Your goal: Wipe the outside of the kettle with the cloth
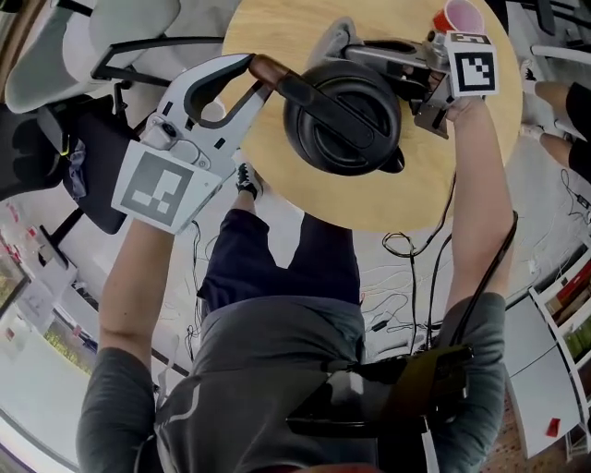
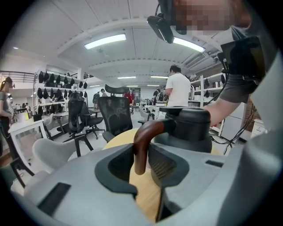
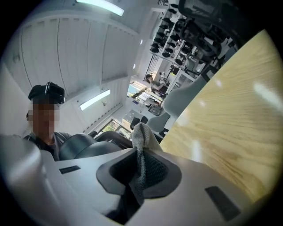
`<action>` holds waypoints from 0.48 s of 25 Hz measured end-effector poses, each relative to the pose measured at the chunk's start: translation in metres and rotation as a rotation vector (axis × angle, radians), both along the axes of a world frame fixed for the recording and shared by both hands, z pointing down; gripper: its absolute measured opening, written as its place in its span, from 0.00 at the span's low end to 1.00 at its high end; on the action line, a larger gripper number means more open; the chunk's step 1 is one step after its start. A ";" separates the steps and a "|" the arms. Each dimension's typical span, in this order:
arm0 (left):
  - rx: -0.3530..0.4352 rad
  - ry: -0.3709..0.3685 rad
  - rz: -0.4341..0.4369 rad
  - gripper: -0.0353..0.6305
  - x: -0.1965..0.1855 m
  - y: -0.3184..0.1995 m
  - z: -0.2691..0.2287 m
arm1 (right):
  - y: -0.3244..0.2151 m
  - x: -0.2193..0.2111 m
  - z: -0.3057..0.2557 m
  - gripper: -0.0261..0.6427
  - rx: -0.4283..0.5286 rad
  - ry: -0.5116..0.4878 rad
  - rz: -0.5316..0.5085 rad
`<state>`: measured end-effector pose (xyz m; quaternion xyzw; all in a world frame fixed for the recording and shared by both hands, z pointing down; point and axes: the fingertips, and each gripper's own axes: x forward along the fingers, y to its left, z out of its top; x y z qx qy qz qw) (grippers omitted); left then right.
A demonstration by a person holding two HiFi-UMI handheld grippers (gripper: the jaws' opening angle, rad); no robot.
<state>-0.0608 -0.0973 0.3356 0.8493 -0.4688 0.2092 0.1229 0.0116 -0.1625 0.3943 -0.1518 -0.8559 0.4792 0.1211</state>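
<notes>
A black kettle (image 1: 342,115) stands on the round wooden table (image 1: 434,189). Its curved brown handle (image 1: 268,72) points toward my left gripper (image 1: 263,81), whose jaws are shut on it. In the left gripper view the handle (image 2: 142,141) runs down between the pads, with the kettle body (image 2: 188,130) just beyond. My right gripper (image 1: 420,88) reaches the kettle's far right side from the table's right. It is shut on a grey cloth (image 3: 142,145), which bunches up out of the jaws close to the kettle's dark side (image 3: 84,148).
A pink cup (image 1: 464,15) stands on the table just beyond the right gripper. Black cables (image 1: 416,277) trail over the floor below the table's near edge. Office chairs (image 1: 65,55) stand to the left, and people stand further back (image 2: 177,88).
</notes>
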 end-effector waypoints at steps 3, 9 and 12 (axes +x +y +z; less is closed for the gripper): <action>0.008 -0.003 0.023 0.21 0.001 0.000 0.001 | -0.002 0.013 -0.001 0.11 0.028 -0.034 0.090; 0.059 0.019 0.077 0.21 0.005 -0.004 -0.002 | 0.000 0.039 -0.003 0.11 0.118 -0.062 0.255; 0.050 0.020 0.083 0.21 0.004 -0.004 -0.001 | 0.004 0.054 -0.001 0.11 0.126 -0.042 0.353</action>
